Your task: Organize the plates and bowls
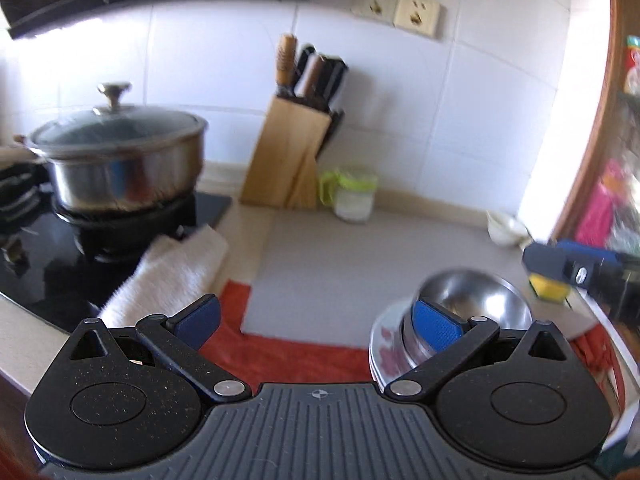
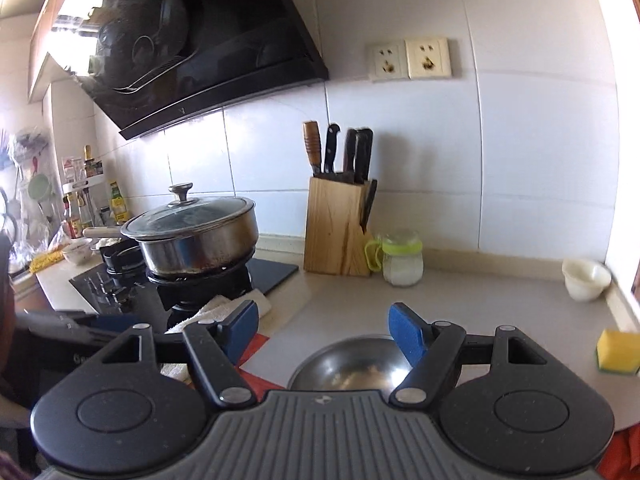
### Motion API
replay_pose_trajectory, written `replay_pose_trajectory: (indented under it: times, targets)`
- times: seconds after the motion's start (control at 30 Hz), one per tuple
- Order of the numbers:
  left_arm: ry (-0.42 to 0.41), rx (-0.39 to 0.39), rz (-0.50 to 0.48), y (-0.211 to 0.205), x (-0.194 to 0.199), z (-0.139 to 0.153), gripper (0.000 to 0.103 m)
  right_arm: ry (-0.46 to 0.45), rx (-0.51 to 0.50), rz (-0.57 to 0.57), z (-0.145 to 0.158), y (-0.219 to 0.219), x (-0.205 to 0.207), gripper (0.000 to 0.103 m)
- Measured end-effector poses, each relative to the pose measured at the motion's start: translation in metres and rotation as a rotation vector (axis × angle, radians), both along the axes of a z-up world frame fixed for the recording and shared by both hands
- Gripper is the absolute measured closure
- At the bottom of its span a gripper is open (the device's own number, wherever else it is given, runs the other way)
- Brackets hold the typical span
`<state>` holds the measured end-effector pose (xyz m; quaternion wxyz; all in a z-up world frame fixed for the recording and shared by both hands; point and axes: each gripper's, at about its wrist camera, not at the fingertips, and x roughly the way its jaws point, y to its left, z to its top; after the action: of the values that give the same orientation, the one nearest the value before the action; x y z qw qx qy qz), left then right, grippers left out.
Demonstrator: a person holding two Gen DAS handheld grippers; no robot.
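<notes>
Largest hazard first: the lidded pot [image 2: 196,236] on the black hob [image 1: 48,276] stands well apart from my work, but a wide swing of my left tongs [image 1: 316,320] could clip it. Nearer risk: the steel bowl [image 1: 472,304] sits on a stack of plates [image 1: 384,352] over an orange cloth [image 1: 280,348], so a push from one side may slide the pile. Both pairs of tongs gape wide and hold nothing; my right tongs [image 2: 324,328] hover just above the bowl. The pale surface [image 2: 480,304] carries a knife block [image 2: 336,228], a jar [image 2: 402,260], a white cup [image 2: 586,280] and a yellow sponge [image 2: 618,350]. White tiled wall, two sockets.
</notes>
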<state>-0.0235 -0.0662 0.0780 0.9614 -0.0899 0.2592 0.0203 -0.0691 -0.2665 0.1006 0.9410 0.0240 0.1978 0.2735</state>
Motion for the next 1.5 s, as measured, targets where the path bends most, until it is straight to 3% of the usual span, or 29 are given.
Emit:
replay_pose_trajectory:
  times: [0.43,1.07,1.37,1.5]
  targets:
    - [0.008,-0.008,0.149,0.008,-0.008,0.009,0.0,0.055,0.002,-0.006,-0.008,0.025,0.01,0.029]
    - [0.012,0.009,0.232,0.025,-0.025,0.017,0.0,0.055,0.03,0.088,-0.003,0.052,0.004,0.029]
    - [0.014,0.1,0.279,0.02,-0.028,0.022,0.0,0.065,0.027,0.093,-0.005,0.058,0.004,0.029]
    - [0.014,0.106,0.296,0.021,-0.03,0.022,0.0,0.068,0.027,0.096,-0.005,0.059,0.004,0.029]
